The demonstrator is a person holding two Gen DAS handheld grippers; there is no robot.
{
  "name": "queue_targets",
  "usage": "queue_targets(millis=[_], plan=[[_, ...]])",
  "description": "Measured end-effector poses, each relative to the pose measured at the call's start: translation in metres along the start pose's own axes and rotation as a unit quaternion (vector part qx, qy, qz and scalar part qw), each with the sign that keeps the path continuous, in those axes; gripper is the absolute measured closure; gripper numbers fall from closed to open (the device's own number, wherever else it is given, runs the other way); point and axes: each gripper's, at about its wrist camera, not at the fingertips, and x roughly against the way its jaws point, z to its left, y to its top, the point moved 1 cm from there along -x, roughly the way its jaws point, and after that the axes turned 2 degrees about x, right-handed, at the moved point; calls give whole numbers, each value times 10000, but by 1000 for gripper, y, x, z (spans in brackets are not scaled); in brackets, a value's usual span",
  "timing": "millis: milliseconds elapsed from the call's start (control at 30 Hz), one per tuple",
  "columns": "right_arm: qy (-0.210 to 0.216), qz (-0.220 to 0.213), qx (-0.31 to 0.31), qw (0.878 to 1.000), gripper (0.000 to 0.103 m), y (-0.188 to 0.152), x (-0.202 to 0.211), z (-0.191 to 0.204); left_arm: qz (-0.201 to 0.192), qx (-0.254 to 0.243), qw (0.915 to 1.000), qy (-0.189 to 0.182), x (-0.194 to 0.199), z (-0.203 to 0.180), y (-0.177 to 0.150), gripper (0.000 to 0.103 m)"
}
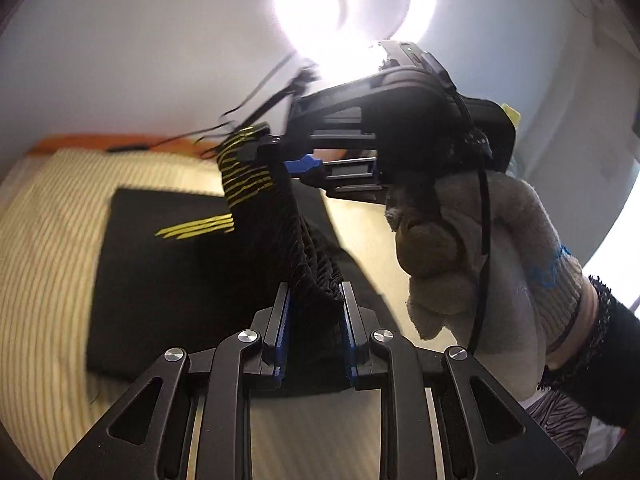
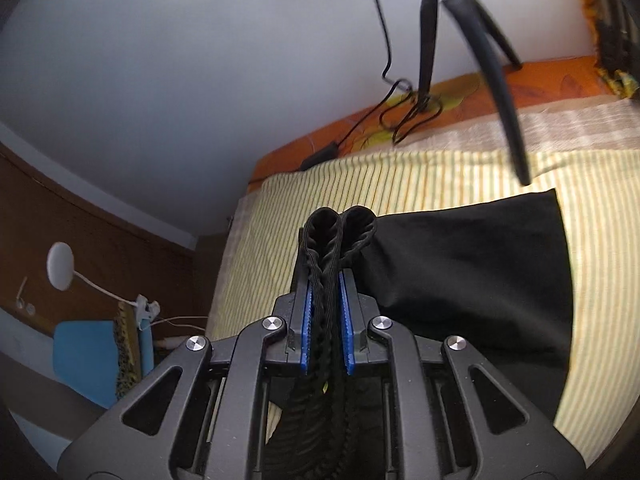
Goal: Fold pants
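The black pants (image 1: 160,272) with yellow stripes lie partly on the striped bed, their lower part flat. My left gripper (image 1: 316,292) is shut on the gathered elastic waistband (image 1: 312,264) and holds it lifted. My right gripper (image 1: 276,156), held by a gloved hand (image 1: 480,256), is shut on the other end of the waistband, where yellow stripes show. In the right wrist view my right gripper (image 2: 325,280) pinches the bunched waistband (image 2: 340,228) between its blue pads, and the black cloth (image 2: 472,272) spreads to the right on the bed.
The bed has a yellow-striped sheet (image 2: 400,176) and an orange cover (image 2: 440,92) at the far edge by the wall. A black tripod (image 2: 428,40) with cables stands there. A bright lamp (image 1: 352,4) glares overhead. A blue chair (image 2: 84,356) stands left of the bed.
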Motion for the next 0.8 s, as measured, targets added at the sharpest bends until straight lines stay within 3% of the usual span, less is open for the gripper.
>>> queue_targets(millis=[267,567,667,800], plan=[[-108,302,14,9995,90,-7,-56,17,76,335,9991,247,8,31,-12,83],[-191,504,141,9984,89,-15,-88,26,173,113,9961,861,21,35,-20,81],[-247,554,283,9978,89,-14,-92,30,255,-46,9926,1189,25,36,-24,77],[-129,708,384,9967,77,-12,-96,34,335,-101,9866,1593,29,29,-28,64]])
